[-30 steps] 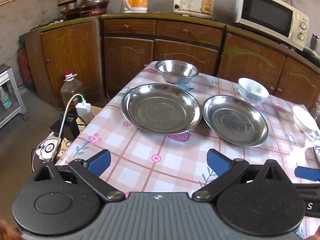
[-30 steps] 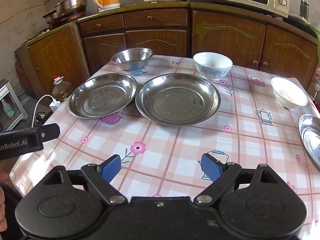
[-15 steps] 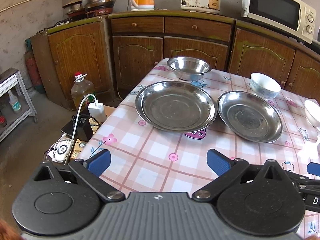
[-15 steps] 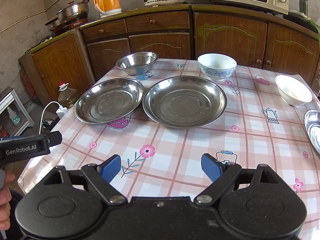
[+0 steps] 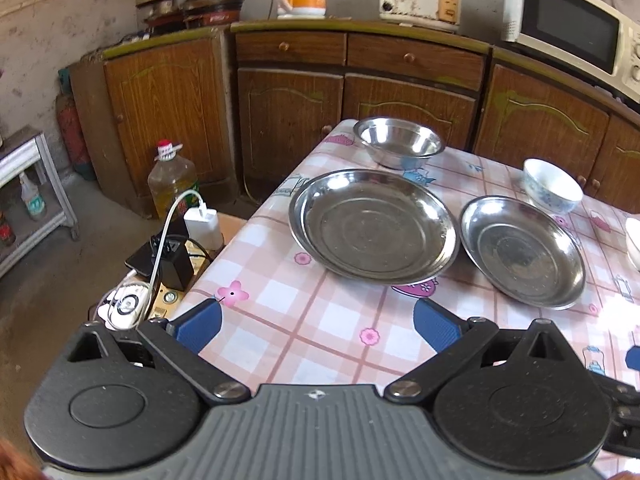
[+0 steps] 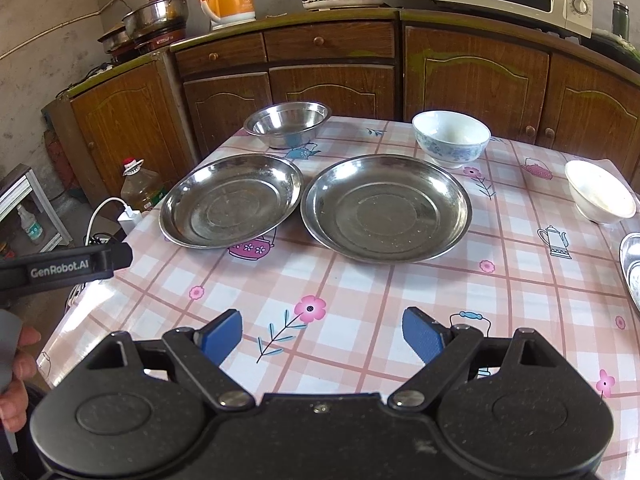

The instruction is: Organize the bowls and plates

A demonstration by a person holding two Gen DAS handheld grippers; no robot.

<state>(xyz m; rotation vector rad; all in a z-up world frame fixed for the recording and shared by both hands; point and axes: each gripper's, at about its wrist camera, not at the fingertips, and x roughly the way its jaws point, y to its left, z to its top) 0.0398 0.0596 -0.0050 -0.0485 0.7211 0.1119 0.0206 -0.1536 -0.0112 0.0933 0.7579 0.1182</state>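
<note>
Steel plates [image 6: 385, 208] [image 6: 232, 200] are set side by side mid-table [image 6: 360, 300]; steel bowl [image 6: 287, 123] and patterned bowl [image 6: 451, 138] behind them, white bowl [image 6: 600, 197] right. Left gripper [image 5: 318, 322] and right gripper [image 6: 320, 334] are held wide apart, empty, over the near edge.

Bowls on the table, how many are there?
3: a steel bowl at the far left edge, a blue-patterned bowl behind the big plates, and a white bowl toward the right. More may sit out of view.
</note>
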